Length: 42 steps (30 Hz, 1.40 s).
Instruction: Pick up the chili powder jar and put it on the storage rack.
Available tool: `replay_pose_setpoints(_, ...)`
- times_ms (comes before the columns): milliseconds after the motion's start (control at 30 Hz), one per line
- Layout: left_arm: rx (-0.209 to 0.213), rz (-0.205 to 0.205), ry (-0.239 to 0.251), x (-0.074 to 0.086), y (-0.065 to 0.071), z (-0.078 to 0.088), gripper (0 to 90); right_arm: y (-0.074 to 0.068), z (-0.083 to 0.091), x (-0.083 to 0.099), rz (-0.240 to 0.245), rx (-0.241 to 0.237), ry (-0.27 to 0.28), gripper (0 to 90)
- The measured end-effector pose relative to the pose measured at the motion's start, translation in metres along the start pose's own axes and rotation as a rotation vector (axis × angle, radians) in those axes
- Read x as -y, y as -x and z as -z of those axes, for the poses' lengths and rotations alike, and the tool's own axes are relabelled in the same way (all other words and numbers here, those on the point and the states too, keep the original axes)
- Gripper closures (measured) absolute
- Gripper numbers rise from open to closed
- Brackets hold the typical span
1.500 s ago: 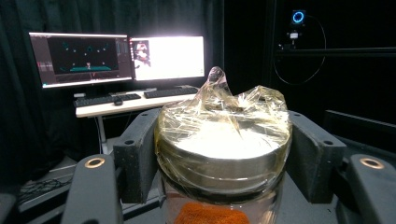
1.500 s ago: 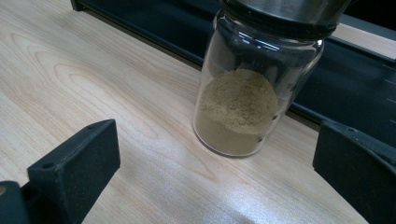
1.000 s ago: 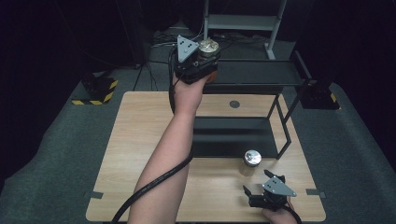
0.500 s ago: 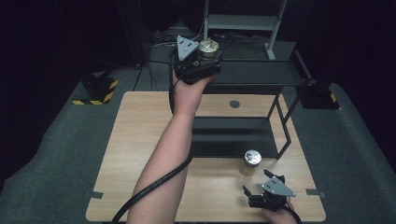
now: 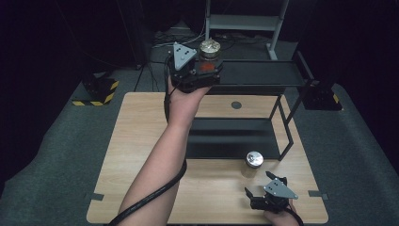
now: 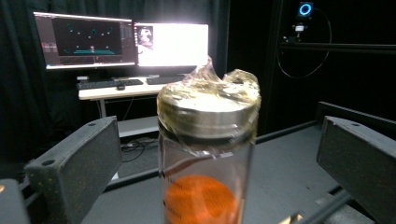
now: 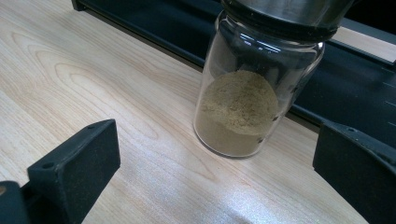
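A glass jar of orange powder, with crumpled film over its metal lid, stands on the top shelf of a black rack. My left gripper is level with it. Its jaws have just been opening and now stand wide on either side, pads clear of the glass. A second jar with tan powder and a metal lid stands on the wooden table. Near the front edge, my right gripper is open and faces that jar, a short way off.
The rack's lower shelf lies just behind the tan jar. A small dark disc is set in the tabletop under the top shelf. Beyond the table are lit monitors on a desk and a yellow-black striped base on the floor.
The left gripper has let go of the orange jar and drawn back slightly toward the person; the jar stays upright on the top shelf. The right gripper and tan jar have not moved.
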<state>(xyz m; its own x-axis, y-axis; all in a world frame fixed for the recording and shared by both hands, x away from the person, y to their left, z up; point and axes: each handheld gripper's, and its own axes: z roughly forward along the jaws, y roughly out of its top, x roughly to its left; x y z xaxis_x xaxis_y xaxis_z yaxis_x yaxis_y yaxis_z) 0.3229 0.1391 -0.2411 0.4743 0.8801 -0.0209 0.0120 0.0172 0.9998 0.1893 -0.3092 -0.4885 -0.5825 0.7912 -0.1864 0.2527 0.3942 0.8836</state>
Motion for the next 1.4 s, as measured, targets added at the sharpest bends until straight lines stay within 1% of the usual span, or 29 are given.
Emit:
replay_pose_setpoints(233, 0.006, -0.030, -0.007, 0.005, 0.005, 0.022, 0.4, 0.000, 0.000, 0.000, 0.001, -0.002, 0.000, 0.0)
replay_pose_setpoints(467, 0.011, -0.033, -0.009, 0.013, 0.007, 0.044, 0.4, -0.001, 0.000, 0.001, 0.004, 0.003, 0.003, 0.0)
replay_pose_setpoints(533, 0.017, -0.039, -0.009, 0.016, 0.007, 0.050, 0.4, -0.001, 0.000, 0.001, 0.005, 0.004, 0.004, 0.0)
replay_pose_setpoints(667, 0.012, -0.057, -0.007, 0.021, 0.009, 0.061, 0.4, -0.001, 0.000, 0.000, 0.006, 0.003, 0.003, 0.0)
replay_pose_setpoints(767, 0.018, -0.060, -0.008, 0.026, 0.009, 0.068, 0.4, -0.001, 0.000, 0.000, 0.006, 0.000, 0.001, 0.0)
replay_pose_setpoints(1033, 0.006, -0.099, -0.016, 0.044, 0.012, 0.089, 0.4, -0.001, 0.000, 0.000, 0.009, 0.001, 0.001, 0.0)
replay_pose_setpoints(1133, 0.011, -0.101, -0.021, 0.052, 0.012, 0.097, 0.4, -0.001, 0.000, 0.000, 0.007, 0.002, 0.001, 0.0)
replay_pose_setpoints(1200, 0.011, -0.105, -0.022, 0.055, 0.011, 0.100, 0.4, -0.001, 0.000, 0.000, 0.007, 0.002, 0.000, 0.0)
replay_pose_setpoints(1400, 0.007, -0.105, -0.033, 0.078, 0.007, 0.117, 0.4, -0.001, 0.000, 0.000, 0.009, 0.004, -0.001, 0.0)
